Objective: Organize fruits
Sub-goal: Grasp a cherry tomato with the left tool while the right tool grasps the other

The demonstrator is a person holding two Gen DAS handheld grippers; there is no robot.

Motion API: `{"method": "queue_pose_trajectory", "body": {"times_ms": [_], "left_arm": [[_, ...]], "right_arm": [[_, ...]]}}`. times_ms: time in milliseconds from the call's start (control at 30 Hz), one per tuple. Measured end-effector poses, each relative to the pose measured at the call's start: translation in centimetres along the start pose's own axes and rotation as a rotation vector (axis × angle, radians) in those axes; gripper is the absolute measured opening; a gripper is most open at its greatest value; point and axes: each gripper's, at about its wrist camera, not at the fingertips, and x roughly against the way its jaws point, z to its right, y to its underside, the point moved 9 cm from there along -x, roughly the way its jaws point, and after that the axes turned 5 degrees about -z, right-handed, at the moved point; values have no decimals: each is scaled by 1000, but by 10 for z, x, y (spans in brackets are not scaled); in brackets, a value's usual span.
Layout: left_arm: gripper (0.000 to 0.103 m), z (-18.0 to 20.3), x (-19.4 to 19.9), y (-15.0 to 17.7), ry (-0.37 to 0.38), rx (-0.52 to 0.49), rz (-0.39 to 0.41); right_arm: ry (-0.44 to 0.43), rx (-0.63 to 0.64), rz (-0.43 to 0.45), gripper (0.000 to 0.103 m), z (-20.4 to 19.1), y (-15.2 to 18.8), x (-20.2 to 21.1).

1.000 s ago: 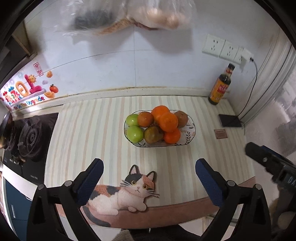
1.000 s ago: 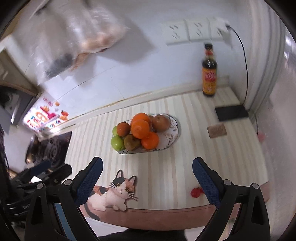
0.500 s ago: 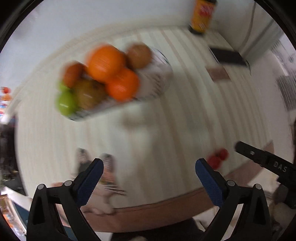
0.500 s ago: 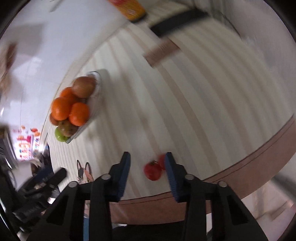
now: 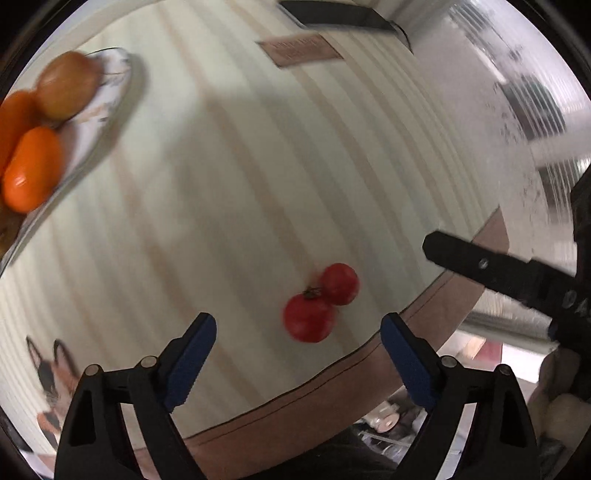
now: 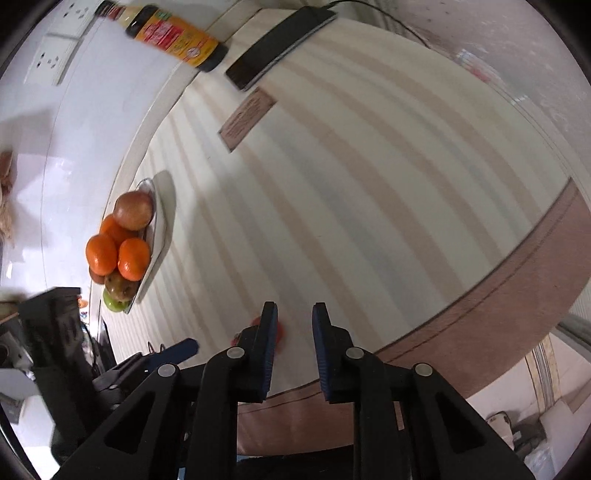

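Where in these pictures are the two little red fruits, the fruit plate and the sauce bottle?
red fruits (image 5: pixel 309 321): left wrist view, middle of the nearer fruit.
fruit plate (image 6: pixel 159 225): right wrist view, bare rim beside the oranges.
sauce bottle (image 6: pixel 173 35): right wrist view, on its yellow label.

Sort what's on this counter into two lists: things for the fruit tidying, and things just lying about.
For the job: two red fruits; fruit plate; oranges.
Lying about: sauce bottle; black device; brown card; cat picture.

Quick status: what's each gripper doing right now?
Left gripper: open, empty, near the two red tomatoes.
Right gripper: open, jaws narrowed, holding nothing.
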Motion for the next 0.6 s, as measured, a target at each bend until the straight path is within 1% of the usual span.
{"method": "queue_pose_trajectory", "body": {"times_ms": [33,67,100,133,167,200,267,367,467,600], "left_arm": [[66,3,-6,1,-11,-20,-20],[50,4,-10,2,-14,-30,-34],[45,6,-13,3,-14,-36,-45],[42,7,-11,1,-9,-41,-25],[34,9,-10,0,-1,-48,-17],[30,9,-10,1,3,-47,-21],[28,7,-8,1,13,-36,-20],[28,1,-1,4,4,-25,-2],[28,-9,6,0,10,9,9],[28,-32,19,2,14,67,23]], "right_arm": [[-3,-11,-1,21,3,0,1],[-6,-20,-4,21,6,0,1],[-4,-25,-5,21,9,1,1],[-4,-27,-6,22,11,1,1],[-7,-27,-10,22,11,2,0],[-8,-26,-14,22,11,2,-1],[-15,-24,-22,22,9,4,-5],[-30,-11,-35,22,1,7,-10],[-48,10,-48,22,-11,10,-16],[-67,34,-79,22,-25,17,-28]]}}
